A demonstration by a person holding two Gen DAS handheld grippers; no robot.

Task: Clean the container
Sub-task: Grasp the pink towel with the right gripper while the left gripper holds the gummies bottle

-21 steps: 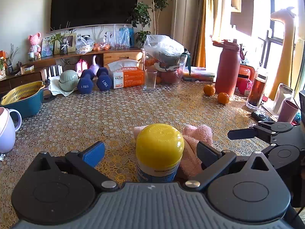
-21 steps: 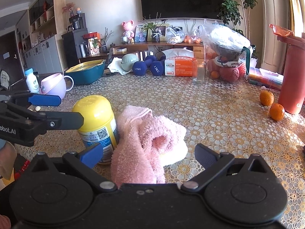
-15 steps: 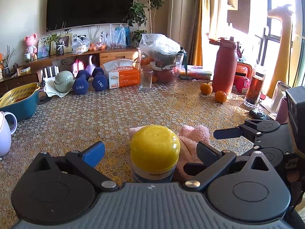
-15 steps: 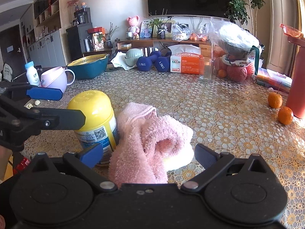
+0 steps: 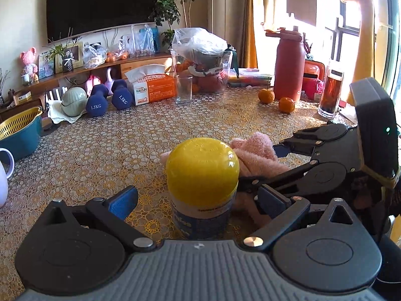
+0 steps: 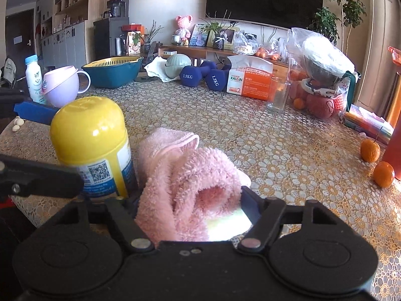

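while the left gripper (image 5: 198,198) stands wide apart around the yellow-lidded container (image 5: 202,175) at lower centre, its pads clear of it, the container stands upright on the patterned table (image 5: 125,145). at the bottom of its own view, the right gripper (image 6: 186,198) is clamped on the pink towel (image 6: 185,173) just beside it.

My left gripper (image 5: 198,200) tilts downward, jaws spread wide, pads touching nothing. My right gripper (image 6: 190,198), at its 3 o'clock, also tilts down, its jaws clamped on the pink towel (image 6: 190,170).
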